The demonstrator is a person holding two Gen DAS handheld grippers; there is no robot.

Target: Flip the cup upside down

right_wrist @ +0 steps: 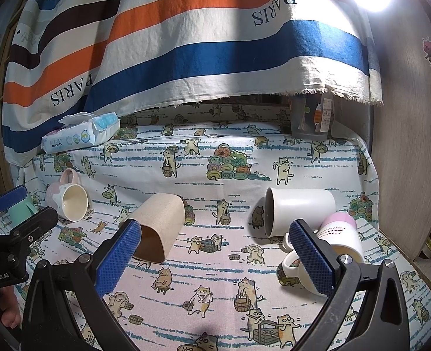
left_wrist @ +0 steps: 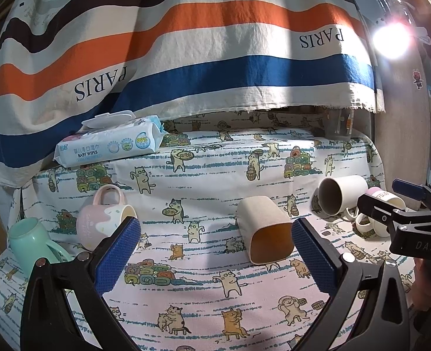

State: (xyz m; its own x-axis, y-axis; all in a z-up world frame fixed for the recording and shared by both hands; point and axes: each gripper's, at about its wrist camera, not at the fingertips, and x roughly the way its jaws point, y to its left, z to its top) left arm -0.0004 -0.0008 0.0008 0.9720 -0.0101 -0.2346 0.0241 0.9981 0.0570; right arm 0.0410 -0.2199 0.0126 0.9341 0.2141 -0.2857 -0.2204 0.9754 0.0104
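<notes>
Several cups lie on their sides on a cat-print cloth. A beige handleless cup (left_wrist: 266, 229) (right_wrist: 157, 228) lies in the middle with its mouth toward me. A white mug (left_wrist: 339, 194) (right_wrist: 298, 209) and a pink-bottomed mug (left_wrist: 383, 201) (right_wrist: 339, 234) lie at the right. A pink mug (left_wrist: 101, 219) (right_wrist: 67, 197) lies at the left. A mint green cup (left_wrist: 28, 238) (right_wrist: 18, 212) stands at the far left. My left gripper (left_wrist: 215, 251) is open and empty, with the beige cup ahead between its fingers. My right gripper (right_wrist: 215, 254) is open and empty.
A pack of baby wipes (left_wrist: 110, 143) (right_wrist: 79, 133) lies at the back left. A striped cloth (left_wrist: 186, 44) hangs behind. A clear container (right_wrist: 313, 118) stands at the back right. A bright lamp (left_wrist: 391, 39) glares at the upper right beside a wooden panel (right_wrist: 405, 146).
</notes>
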